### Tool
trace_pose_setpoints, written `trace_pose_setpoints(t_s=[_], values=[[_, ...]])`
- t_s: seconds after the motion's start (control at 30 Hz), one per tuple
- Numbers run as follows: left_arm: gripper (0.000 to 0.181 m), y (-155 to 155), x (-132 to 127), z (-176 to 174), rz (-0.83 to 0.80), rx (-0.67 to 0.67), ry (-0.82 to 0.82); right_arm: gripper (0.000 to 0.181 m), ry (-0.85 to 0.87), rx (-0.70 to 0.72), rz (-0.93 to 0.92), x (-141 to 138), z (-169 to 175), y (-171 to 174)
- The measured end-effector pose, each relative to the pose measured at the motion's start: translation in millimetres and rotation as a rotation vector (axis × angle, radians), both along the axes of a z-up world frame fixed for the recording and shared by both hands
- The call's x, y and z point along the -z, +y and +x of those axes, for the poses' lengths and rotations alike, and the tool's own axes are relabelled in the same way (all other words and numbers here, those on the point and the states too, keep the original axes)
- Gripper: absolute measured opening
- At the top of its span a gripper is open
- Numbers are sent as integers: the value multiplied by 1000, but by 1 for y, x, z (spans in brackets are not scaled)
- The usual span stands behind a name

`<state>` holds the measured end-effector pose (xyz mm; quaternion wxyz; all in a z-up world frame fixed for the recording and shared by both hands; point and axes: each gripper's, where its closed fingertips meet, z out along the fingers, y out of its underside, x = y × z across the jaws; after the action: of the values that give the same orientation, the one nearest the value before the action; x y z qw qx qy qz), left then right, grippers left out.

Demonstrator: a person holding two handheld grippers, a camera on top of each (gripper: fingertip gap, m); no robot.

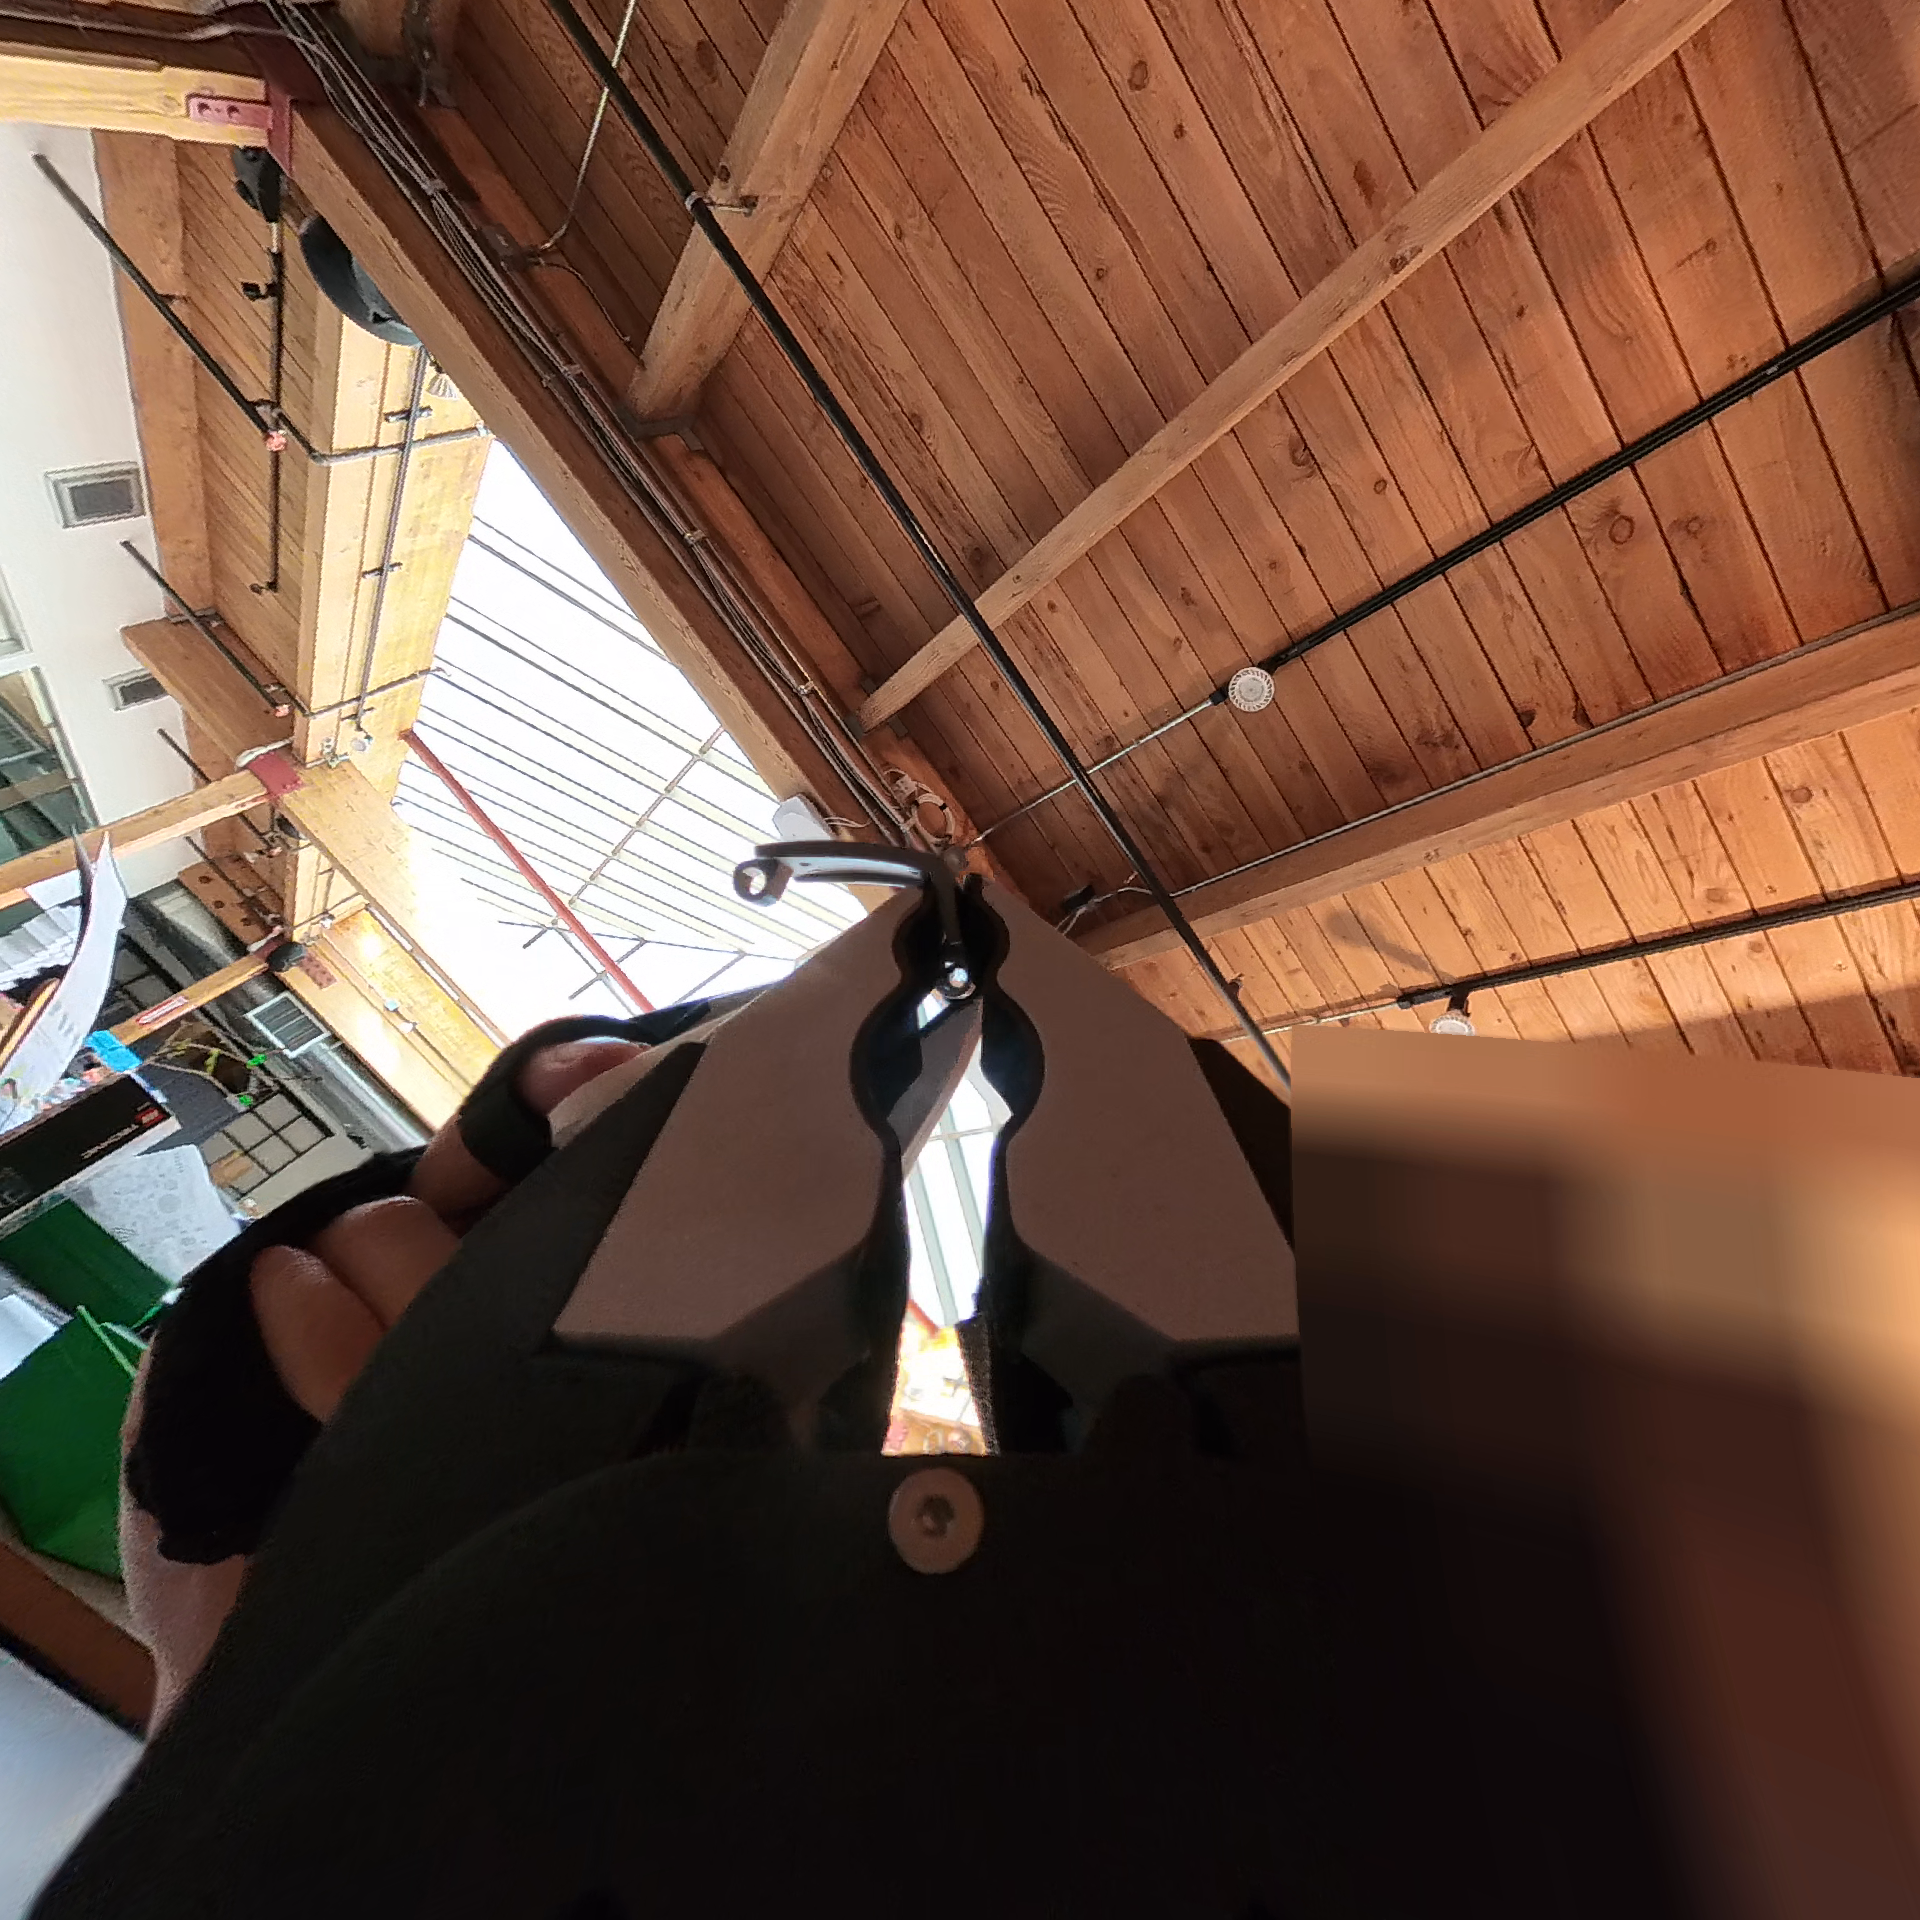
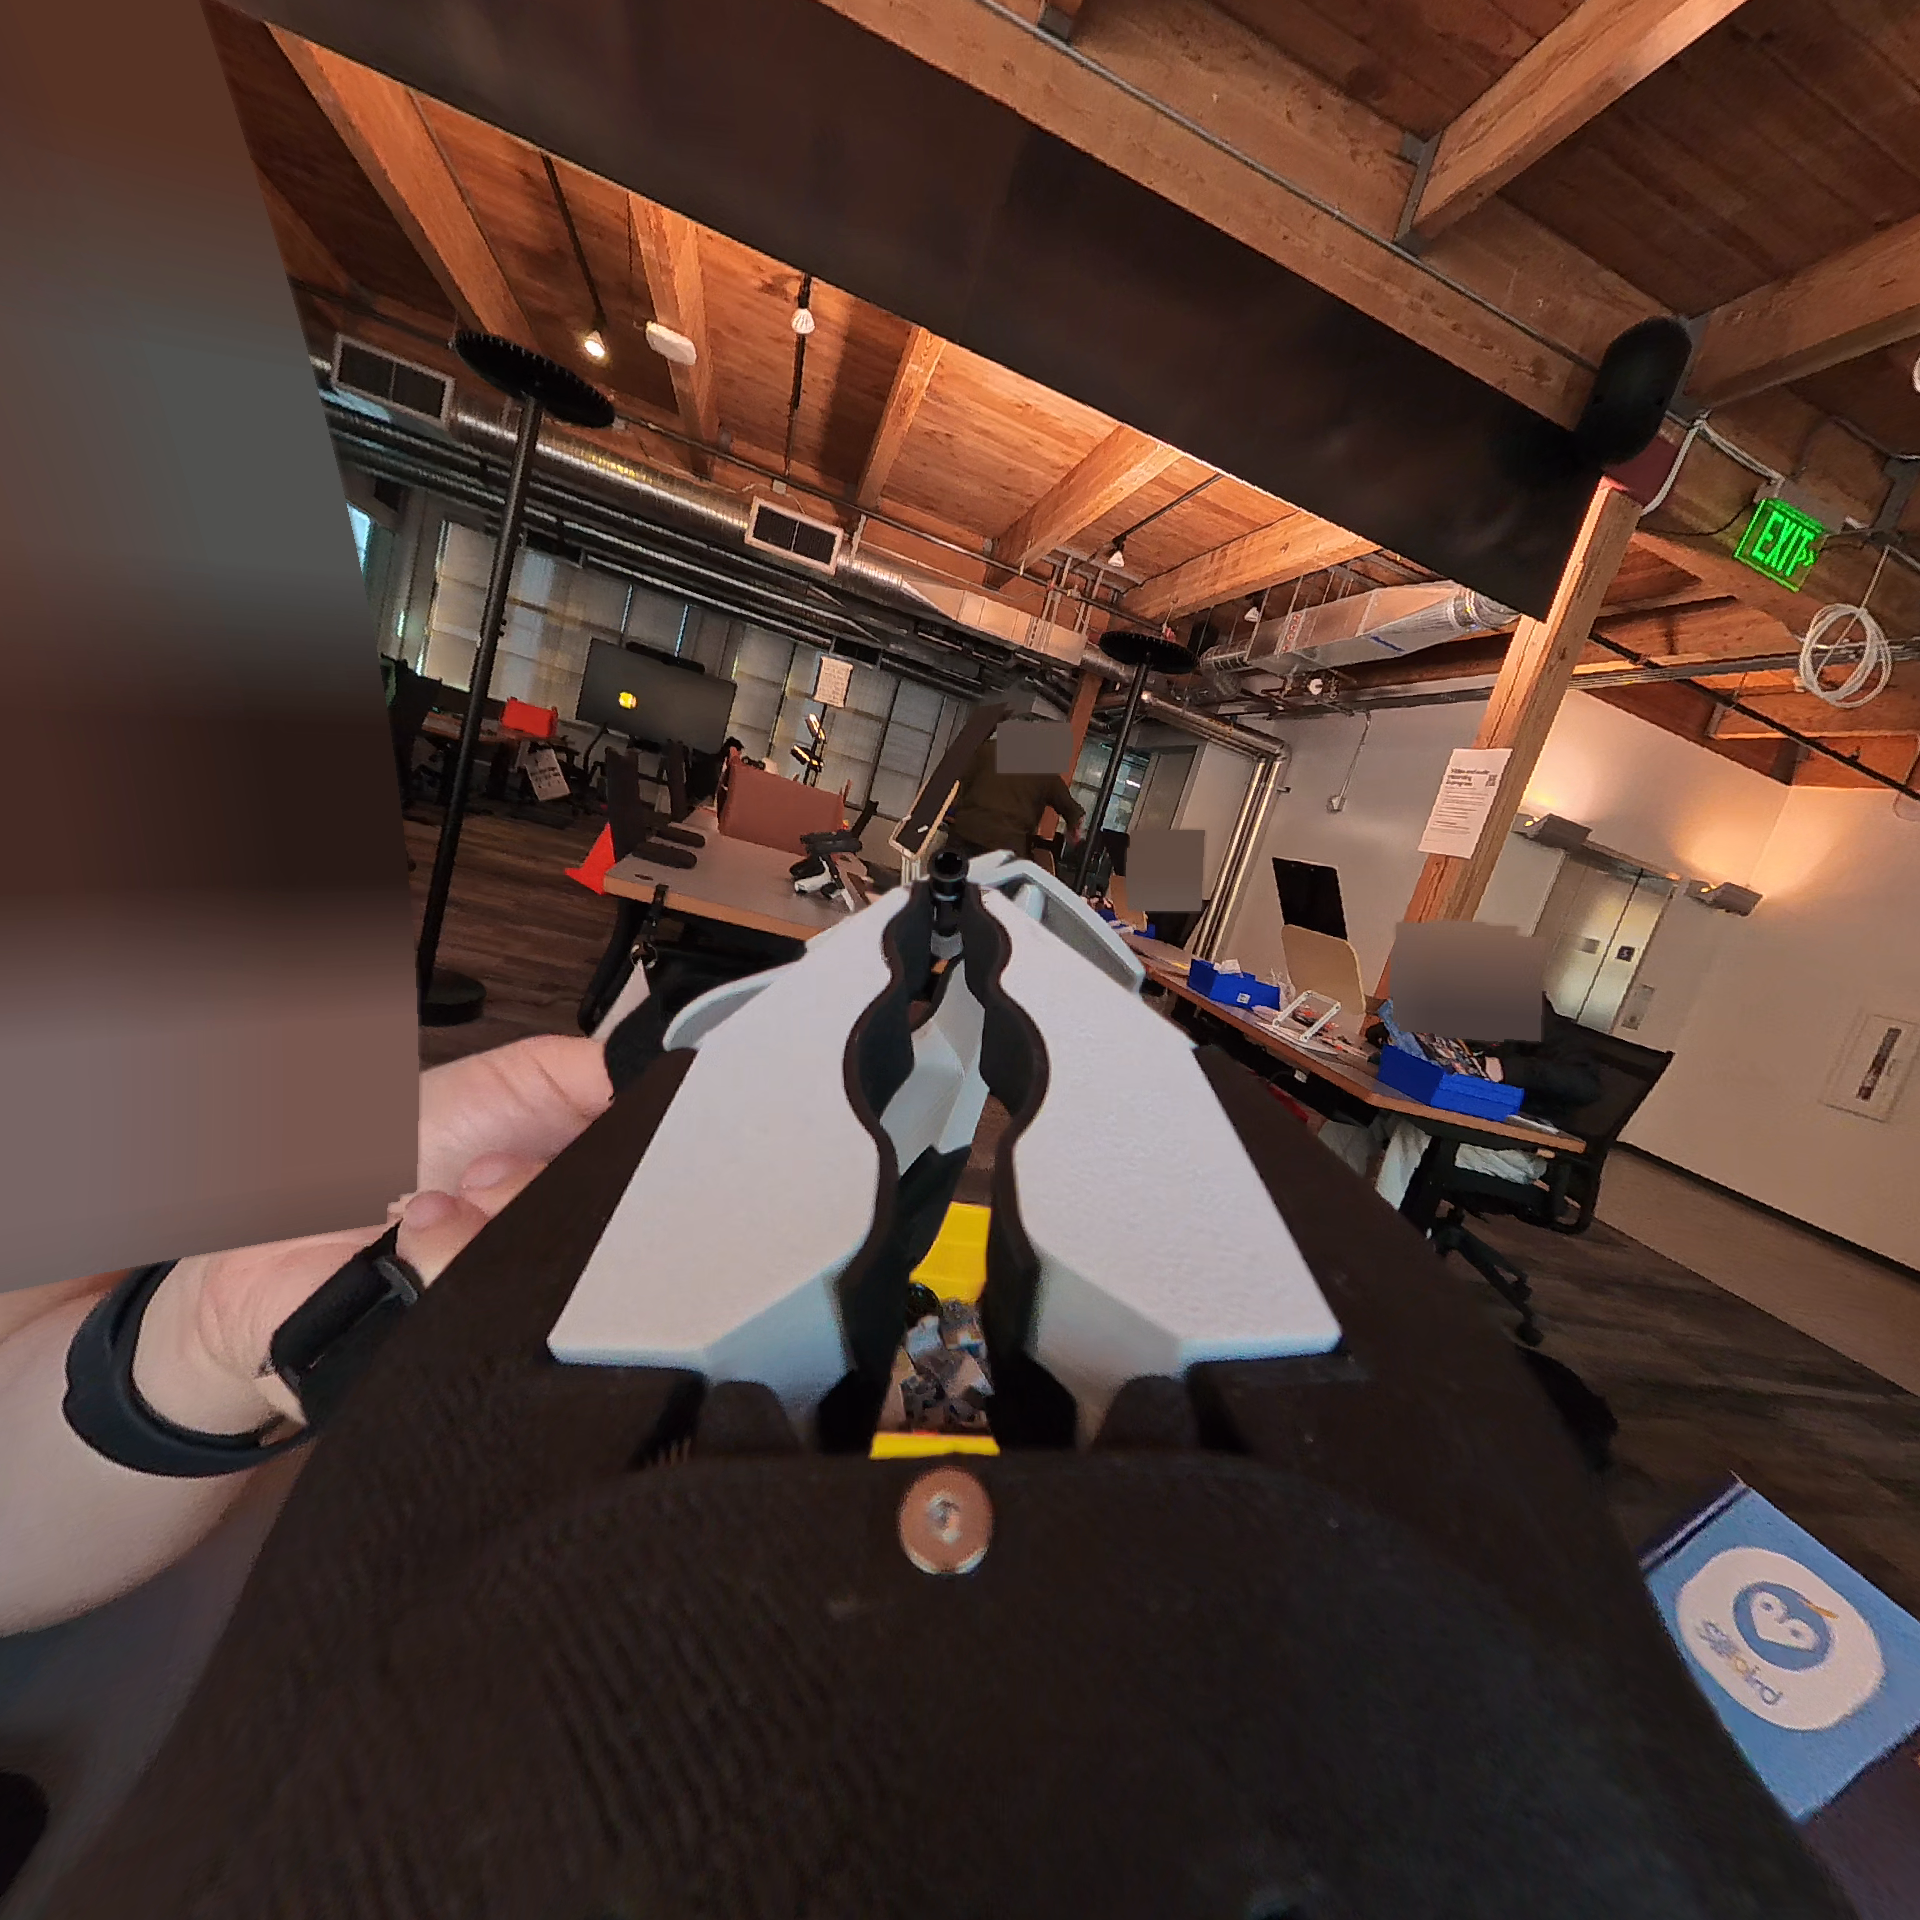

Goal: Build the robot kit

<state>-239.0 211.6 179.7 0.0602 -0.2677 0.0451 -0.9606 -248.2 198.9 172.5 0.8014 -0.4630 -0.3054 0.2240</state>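
My left gripper (image 1: 961, 902) points up toward the wooden ceiling. It is shut on a thin, light grey curved piece with holes (image 1: 831, 868), which sticks out to the left above the fingertips; a small metal-looking pin (image 1: 956, 979) sits between the pads. My right gripper (image 2: 948, 909) points level into the room and is shut on a small black pin (image 2: 948, 873) that stands up at its tips. The other gripper's grey finger (image 2: 1081, 925) shows just behind it. A yellow bin (image 2: 951, 1252) with small parts shows through the gap below. A hand (image 2: 499, 1122) holds the right gripper.
Wooden ceiling beams and a black pipe (image 1: 935, 582) are overhead, with a bright skylight (image 1: 582, 727) at the left. Ahead are desks (image 2: 727, 883) with blue bins (image 2: 1449, 1091), seated people, a black lamp pole (image 2: 488, 665), a wooden post (image 2: 1527, 707) and a blue card (image 2: 1777, 1642). Less than 4 cm separates the two grippers' tips.
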Motion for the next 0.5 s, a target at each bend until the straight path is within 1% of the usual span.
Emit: trace_pose_setpoints(t_s=[0.1,0.17,0.23,0.27,0.33,0.4,0.47,0.5], values=[[2,-4,-4,-3,78,-61,17,2,-66,23,-2,4,-1,-3],[1,-17,-9,-2,184,-100,49,0,-178,39,-15,17,-13,0],[1,-21,-14,-7,208,-128,38,0,-144,8,28,8,-22,-6],[1,-18,-14,-10,201,-130,36,0,-133,5,23,7,-25,-5],[1,1,-9,-12,128,-160,47,0,-139,47,-6,10,-22,3],[2,17,-2,-12,51,-144,46,0,-156,82,-23,13,-13,6],[1,29,2,-14,3,-145,48,0,-154,81,-7,9,-1,-4],[1,34,2,-16,-1,-155,47,0,-161,65,-2,6,5,-14]])
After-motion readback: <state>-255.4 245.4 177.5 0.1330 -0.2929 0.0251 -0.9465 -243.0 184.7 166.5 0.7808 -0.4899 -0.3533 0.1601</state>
